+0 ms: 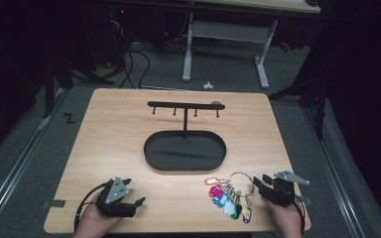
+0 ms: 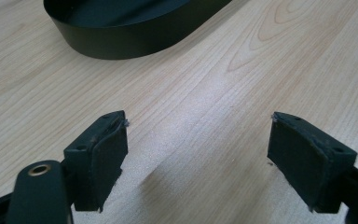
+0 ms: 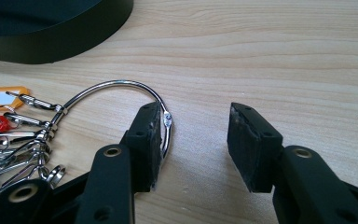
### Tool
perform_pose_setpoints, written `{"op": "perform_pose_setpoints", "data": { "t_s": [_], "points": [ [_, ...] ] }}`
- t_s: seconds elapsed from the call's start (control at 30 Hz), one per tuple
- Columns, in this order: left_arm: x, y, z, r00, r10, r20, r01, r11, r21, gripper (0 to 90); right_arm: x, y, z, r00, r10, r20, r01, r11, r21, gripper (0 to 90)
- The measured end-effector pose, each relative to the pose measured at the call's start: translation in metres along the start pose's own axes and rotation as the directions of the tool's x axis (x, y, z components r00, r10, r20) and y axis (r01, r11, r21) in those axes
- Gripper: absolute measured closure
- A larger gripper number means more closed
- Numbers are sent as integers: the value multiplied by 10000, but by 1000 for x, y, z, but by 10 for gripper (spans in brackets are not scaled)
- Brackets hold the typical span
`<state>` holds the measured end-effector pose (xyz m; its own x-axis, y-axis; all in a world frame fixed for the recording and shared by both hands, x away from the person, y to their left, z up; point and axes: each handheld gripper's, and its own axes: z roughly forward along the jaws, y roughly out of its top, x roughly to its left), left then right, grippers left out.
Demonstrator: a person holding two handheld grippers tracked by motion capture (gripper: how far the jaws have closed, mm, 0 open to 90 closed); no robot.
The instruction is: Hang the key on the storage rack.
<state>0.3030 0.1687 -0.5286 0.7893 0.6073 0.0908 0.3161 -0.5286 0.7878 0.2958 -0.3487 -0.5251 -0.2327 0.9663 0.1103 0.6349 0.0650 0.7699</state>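
Plywood tabletop [image 1: 129, 114] carries a black metal hook stand with oval tray [image 1: 185, 150], ready for hanging. Near it lies a steel key ring with coloured plastic tags [image 3: 121, 88], touching one jaw of the wide-open, empty right gripper [image 3: 196, 140]; left gripper [image 2: 198, 149] gapes empty.

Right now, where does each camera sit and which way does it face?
High view: above the person's side, looking forward and down on the table; both hands, left gripper, right gripper.
Left gripper view: rides that gripper, over bare wood toward the black tray; its open fingers.
Right gripper view: rides that gripper, facing the key ring; open fingers, one touching it.
Both gripper views share the tray.
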Motion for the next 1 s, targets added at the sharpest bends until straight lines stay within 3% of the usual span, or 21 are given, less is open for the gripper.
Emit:
{"op": "perform_pose_setpoints", "data": {
  "t_s": [0.4, 0.73, 1.0],
  "points": [
    [0, 0, 1, 10000, -6, -1, 6, 10000, -53, 205, 3, 2, -2, 9987, -485, 161, 481, 9986, 209, 560],
    [-1, 4, 4, 9999, 77, 81, -77, 9999, -95, 205, 14, 4, -10, 9929, -1122, 396, 1094, 9918, 656, 542],
    [-1, 6, 5, 9999, 81, 73, -80, 9998, -208, 203, 18, 4, -13, 9880, -1474, 456, 1444, 9876, 618, 525]
  ]
}}
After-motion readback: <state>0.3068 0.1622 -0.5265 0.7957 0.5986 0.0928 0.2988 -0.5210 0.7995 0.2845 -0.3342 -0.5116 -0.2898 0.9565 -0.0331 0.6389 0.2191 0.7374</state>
